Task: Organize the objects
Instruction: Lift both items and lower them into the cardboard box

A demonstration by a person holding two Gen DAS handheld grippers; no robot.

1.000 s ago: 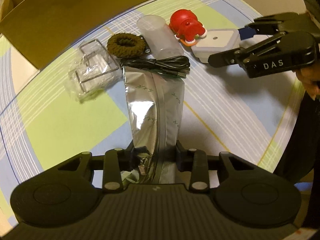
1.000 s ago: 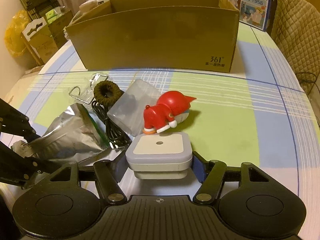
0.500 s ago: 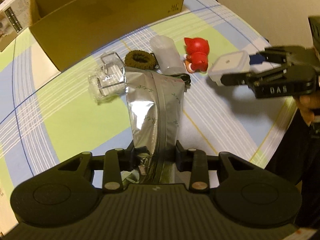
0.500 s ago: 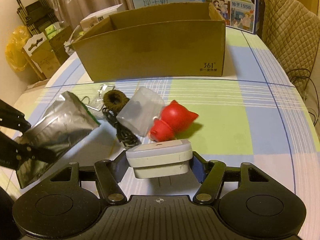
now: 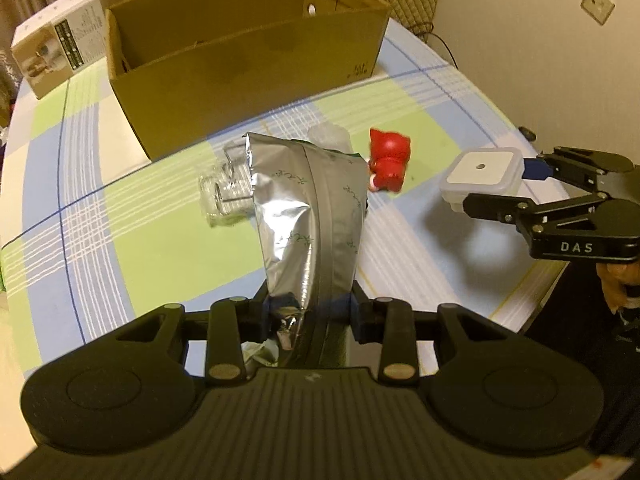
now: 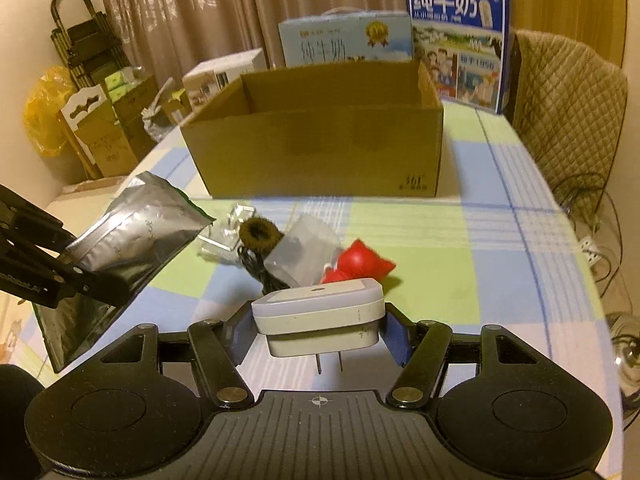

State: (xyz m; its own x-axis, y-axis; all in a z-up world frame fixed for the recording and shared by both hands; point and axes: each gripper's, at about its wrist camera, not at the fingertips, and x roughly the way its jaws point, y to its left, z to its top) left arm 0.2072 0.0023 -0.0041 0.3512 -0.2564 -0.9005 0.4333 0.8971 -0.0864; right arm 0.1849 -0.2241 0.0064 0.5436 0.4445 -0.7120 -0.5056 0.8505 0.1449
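Left gripper clenched on the lower end of a silver foil pouch, held clear above the checked tablecloth, short of the cardboard box. Right gripper clamps a white plug adapter by its sides, prongs hanging below, also in front of the box, above the red figurine.

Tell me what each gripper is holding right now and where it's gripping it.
The left gripper pinches the silver foil pouch near its bottom end. The right gripper clamps the white plug-in adapter by its two opposite sides.
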